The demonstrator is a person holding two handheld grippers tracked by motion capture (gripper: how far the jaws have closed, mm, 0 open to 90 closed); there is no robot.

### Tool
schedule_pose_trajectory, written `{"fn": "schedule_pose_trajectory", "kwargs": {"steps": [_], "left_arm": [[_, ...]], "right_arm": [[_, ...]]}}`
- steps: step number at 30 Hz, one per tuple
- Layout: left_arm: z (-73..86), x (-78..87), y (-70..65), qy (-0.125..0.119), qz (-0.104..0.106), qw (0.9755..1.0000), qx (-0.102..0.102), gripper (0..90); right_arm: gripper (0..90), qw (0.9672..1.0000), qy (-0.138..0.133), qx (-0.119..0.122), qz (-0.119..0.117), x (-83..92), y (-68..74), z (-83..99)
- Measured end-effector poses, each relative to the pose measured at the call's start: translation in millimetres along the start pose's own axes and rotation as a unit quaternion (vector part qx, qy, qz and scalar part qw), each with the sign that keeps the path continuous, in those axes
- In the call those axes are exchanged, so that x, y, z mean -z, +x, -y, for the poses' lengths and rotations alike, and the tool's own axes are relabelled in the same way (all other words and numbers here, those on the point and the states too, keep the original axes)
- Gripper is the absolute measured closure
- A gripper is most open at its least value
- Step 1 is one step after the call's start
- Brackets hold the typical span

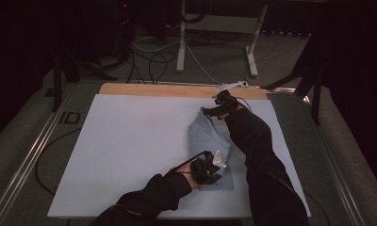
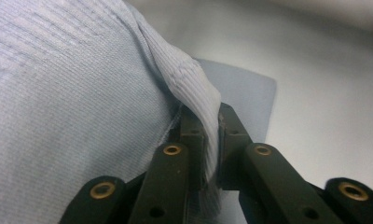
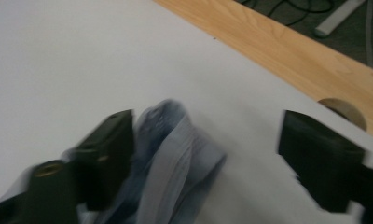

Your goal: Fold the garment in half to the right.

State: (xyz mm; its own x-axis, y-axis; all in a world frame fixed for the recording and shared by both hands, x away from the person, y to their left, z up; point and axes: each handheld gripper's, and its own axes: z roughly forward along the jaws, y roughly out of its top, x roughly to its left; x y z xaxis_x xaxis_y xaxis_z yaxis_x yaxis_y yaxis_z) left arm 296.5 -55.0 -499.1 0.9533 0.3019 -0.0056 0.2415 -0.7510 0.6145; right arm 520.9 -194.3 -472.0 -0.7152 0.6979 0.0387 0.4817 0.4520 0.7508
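Pinching a ribbed fold of the pale blue garment (image 2: 82, 107) at its near edge, the left tool (image 1: 214, 175) is clamped tight on the cloth, which lies folded on the white table (image 1: 130, 141); the right tool (image 1: 214, 111), jaws spread wide, grips nothing at the far corner

A pale blue garment (image 2: 72, 116) of finely ribbed knit cloth is seen, matt and soft, with a stitched seam along its folded edge. The left gripper (image 2: 211, 140) is made of matt black plastic-looking links set with brass-coloured rivets. The right gripper (image 3: 208, 154) shows the same dull black finish. The table (image 3: 278, 51) edge is of light, grained wood, lightly sheened. A smooth, matt white sheet (image 1: 130, 141) is laid over it; paper or board cannot be told.
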Motion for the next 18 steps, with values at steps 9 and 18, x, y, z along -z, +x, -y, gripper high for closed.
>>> {"fn": "schedule_pose_trajectory", "kwargs": {"steps": [9, 18], "left_arm": [[-8.4, -7.3, -9.3, -0.008, 0.041, 0.9991, -0.011, 64.9], [-12.3, 4.5, -12.8, -0.029, 0.064, 0.9972, -0.027, 50.6]], "right_arm": [[12.2, 0.9995, -0.023, -0.022, -0.003, 23.0, -5.8, 15.7], [10.7, 0.9994, -0.028, -0.017, -0.007, 37.6, -1.0, 18.7]]}}
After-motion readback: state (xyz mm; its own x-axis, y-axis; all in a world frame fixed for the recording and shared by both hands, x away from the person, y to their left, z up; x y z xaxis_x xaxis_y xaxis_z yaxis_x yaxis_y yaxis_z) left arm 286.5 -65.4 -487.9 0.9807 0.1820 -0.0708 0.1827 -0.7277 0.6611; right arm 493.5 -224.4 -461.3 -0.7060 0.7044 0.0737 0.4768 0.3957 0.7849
